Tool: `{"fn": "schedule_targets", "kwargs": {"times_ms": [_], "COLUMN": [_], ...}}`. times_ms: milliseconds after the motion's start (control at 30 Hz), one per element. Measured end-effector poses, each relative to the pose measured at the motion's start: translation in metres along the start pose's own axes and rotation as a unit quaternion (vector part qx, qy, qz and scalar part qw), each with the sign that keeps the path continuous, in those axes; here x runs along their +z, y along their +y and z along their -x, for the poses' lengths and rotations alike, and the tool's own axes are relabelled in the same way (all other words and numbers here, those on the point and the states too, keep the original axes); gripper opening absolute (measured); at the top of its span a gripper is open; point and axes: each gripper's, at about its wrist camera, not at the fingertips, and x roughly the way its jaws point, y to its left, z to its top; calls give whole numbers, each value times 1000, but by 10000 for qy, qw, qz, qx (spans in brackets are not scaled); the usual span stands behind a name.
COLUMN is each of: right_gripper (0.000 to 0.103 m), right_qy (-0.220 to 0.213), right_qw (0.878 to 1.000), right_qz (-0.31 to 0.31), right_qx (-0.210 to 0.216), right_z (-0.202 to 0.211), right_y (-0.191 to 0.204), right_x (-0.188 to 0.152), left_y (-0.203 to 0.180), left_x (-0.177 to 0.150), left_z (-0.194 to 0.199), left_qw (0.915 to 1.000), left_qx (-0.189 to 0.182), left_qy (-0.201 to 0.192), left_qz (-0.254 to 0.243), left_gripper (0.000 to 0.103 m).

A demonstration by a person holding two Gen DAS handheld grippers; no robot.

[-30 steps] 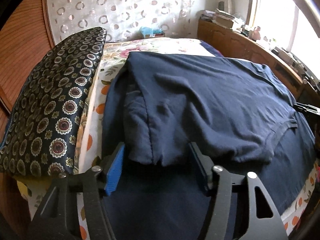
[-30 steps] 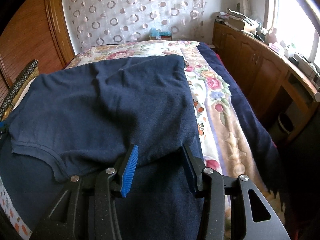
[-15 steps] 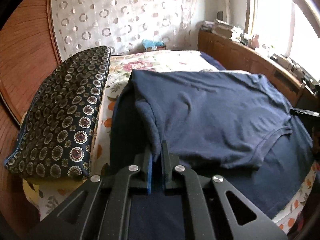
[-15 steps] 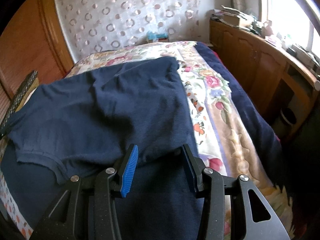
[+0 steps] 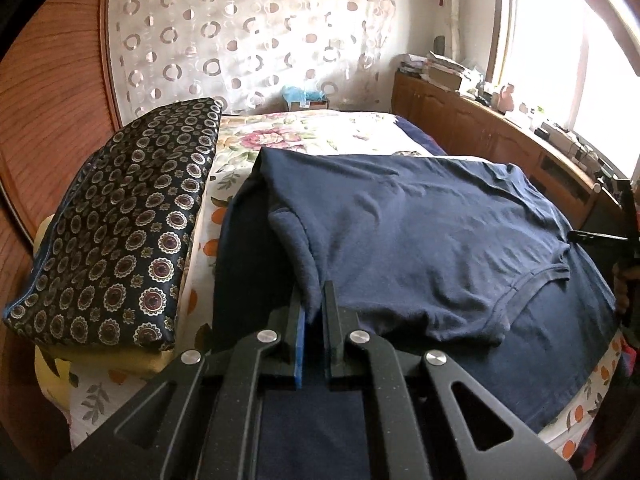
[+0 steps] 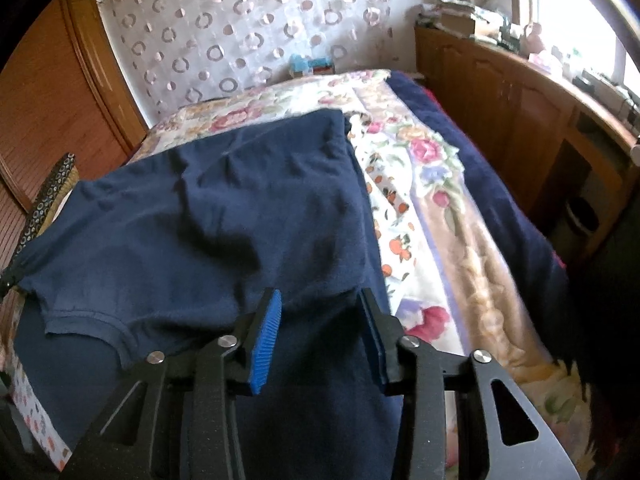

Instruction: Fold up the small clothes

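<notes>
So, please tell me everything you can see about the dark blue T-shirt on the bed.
The navy T-shirt looks like soft cotton knit, with a ribbed neckline and hemmed sleeve. It lies wrinkled and partly folded on a dark blue cloth over the floral bedspread. The left claw is shut on a bunched edge of it; the right claw is open, its fingers on either side of another edge.

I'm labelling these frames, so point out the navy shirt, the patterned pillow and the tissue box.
navy shirt (image 5: 420,240), left wrist view, middle of the back panel.
patterned pillow (image 5: 132,216), left wrist view, top face.
tissue box (image 5: 306,100), left wrist view, front side.
</notes>
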Motion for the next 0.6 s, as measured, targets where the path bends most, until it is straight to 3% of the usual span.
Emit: {"fn": "schedule_targets", "kwargs": {"times_ms": [67, 167, 233, 433, 600], "right_gripper": [34, 10, 3, 3, 3], "right_qy": [0, -17, -39, -999, -1422], "right_qw": [10000, 9995, 9991, 9942, 9885], "right_qz": [13, 256, 385, 402, 508], "right_qx": [-24, -190, -193, -48, 89], "right_z": [-3, -10, -12, 33, 73], "right_y": [1, 8, 13, 18, 20], "right_x": [4, 6, 7, 15, 16], "left_y": [0, 1, 2, 7, 13], "left_x": [0, 0, 1, 9, 16], "left_z": [0, 2, 4, 29, 49], "left_qw": [10000, 10000, 10000, 9991, 9981], "left_qx": [-10, -20, -24, -97, -120], "left_qy": [-1, -19, -60, -404, -594], "left_qz": [13, -11, -19, 79, 89], "left_gripper": [7, 7, 7, 6, 6]}}
